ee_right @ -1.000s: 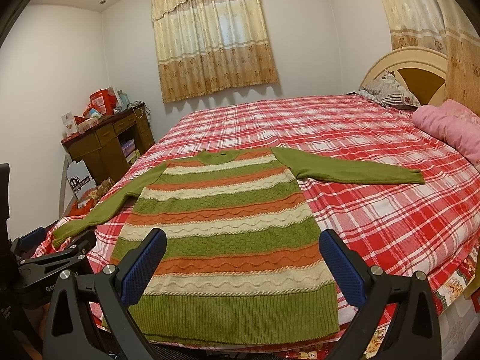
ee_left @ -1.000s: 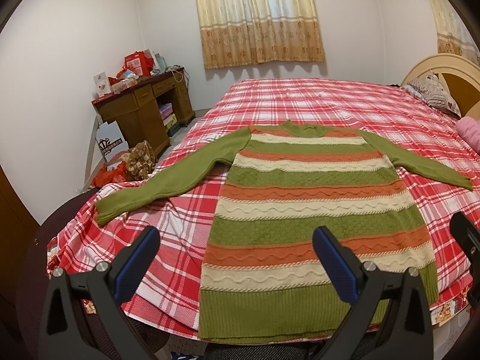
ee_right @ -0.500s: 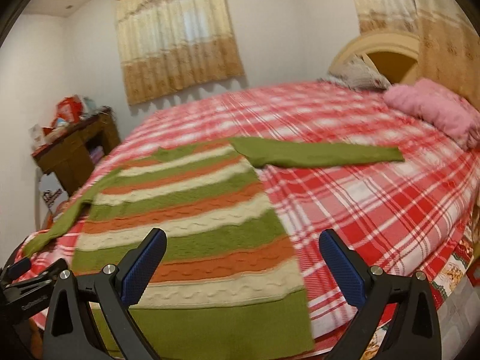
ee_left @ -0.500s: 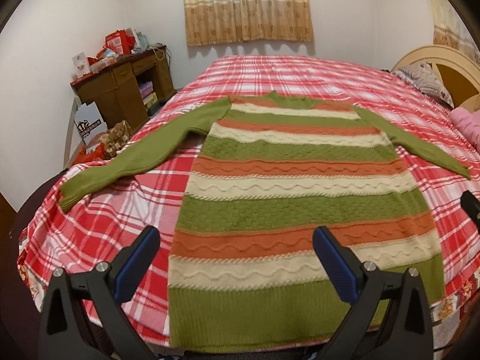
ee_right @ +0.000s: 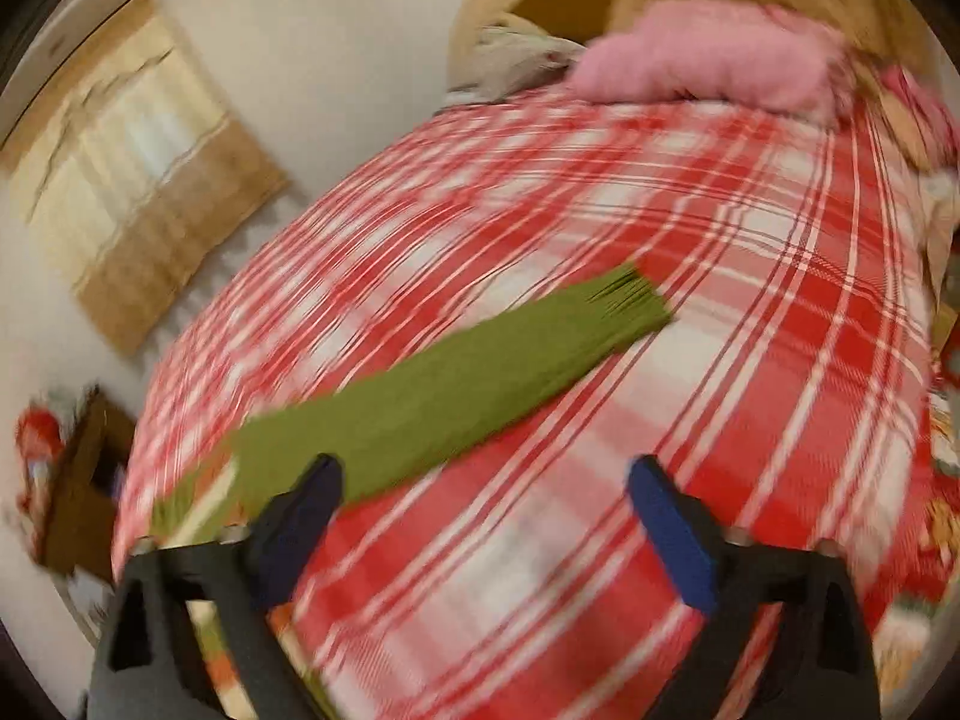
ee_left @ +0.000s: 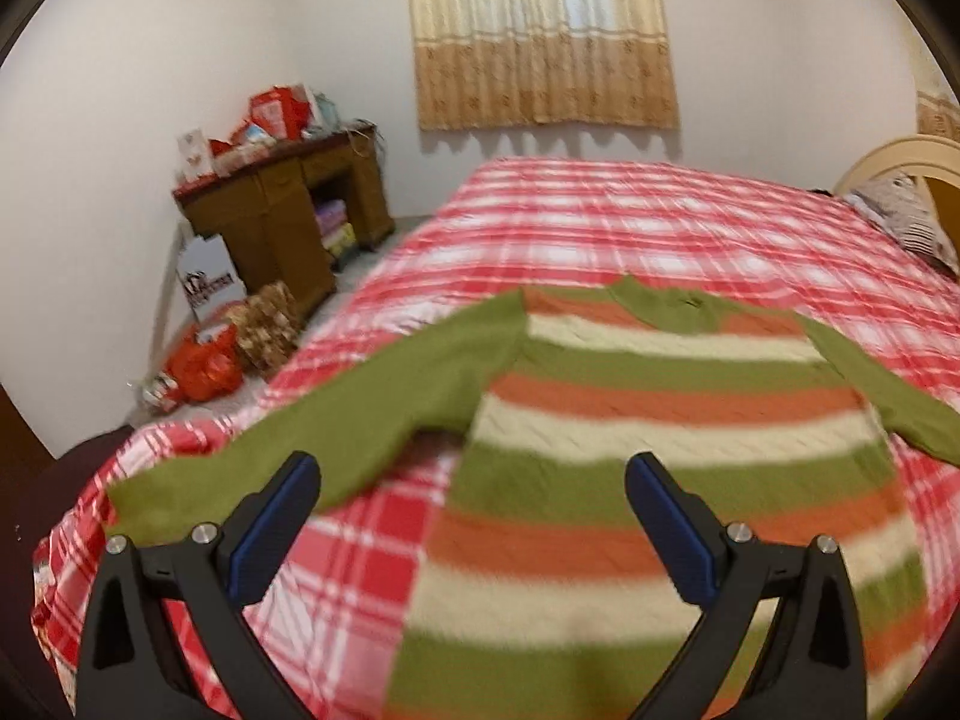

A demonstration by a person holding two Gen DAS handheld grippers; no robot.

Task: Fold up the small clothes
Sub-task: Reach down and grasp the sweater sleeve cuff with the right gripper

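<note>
Looking along the left gripper point(ee_left: 471, 483), both blue-padded fingers point(ee_left: 273, 531) stand wide apart with nothing gripped between them. They hang over the near part of a striped sweater point(ee_left: 672, 456) in green, orange and cream bands, which lies spread flat on a bed point(ee_left: 600, 222) covered in red and white plaid. One green sleeve point(ee_left: 336, 438) stretches out to the left toward the bed's corner, passing just behind the left finger; whether the pad touches it cannot be told. The green collar point(ee_left: 666, 306) points toward the far wall, where a beige curtain point(ee_left: 540, 36) hangs. A brown desk point(ee_left: 282, 222) piled with red boxes stands in the left corner, with bags on the floor beside it. A pillow point(ee_left: 906, 222) lies at the right edge by the headboard.

From the right wrist the picture is tilted and heavily blurred. The right gripper point(ee_right: 483, 492) has just been closing its jaws, yet they are still well apart and hold nothing; only plaid bedcover shows between them. The other green sleeve point(ee_right: 456, 390) runs diagonally across the bed, its cuff up to the right, its near part close to the left finger point(ee_right: 297, 531). A pink blanket point(ee_right: 708, 60) is bunched at the head of the bed.
</note>
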